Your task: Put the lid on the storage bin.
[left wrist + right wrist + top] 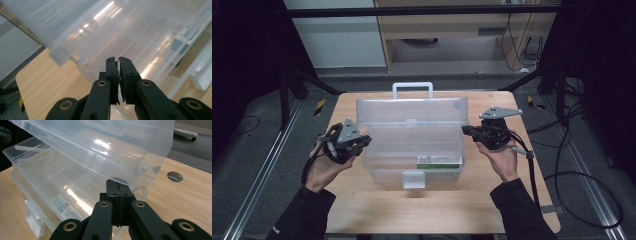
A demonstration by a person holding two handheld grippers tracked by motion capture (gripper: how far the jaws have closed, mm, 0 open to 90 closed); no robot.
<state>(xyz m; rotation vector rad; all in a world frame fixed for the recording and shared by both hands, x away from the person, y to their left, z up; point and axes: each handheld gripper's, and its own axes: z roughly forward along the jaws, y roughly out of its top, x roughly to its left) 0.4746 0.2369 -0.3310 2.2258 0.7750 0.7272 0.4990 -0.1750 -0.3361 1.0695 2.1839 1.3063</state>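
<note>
A clear plastic toolbox (412,150) stands mid-table with its lid (412,112) raised upright, a white handle (412,86) on top and a latch (413,179) at the front. Inside lies a green-and-white label (438,162). My left gripper (366,142) is at the box's left wall; in the left gripper view its jaws (118,60) stand nearly together at the rim of the box (150,37), with nothing seen between them. My right gripper (465,130) is shut at the right wall, its tips (116,182) just under the corner of the lid (100,142).
The wooden table (377,210) has bare room in front of the box and a round cable hole (175,176) near its far right corner. Black cables (582,185) loop on the floor at the right. Metal rails run along both sides.
</note>
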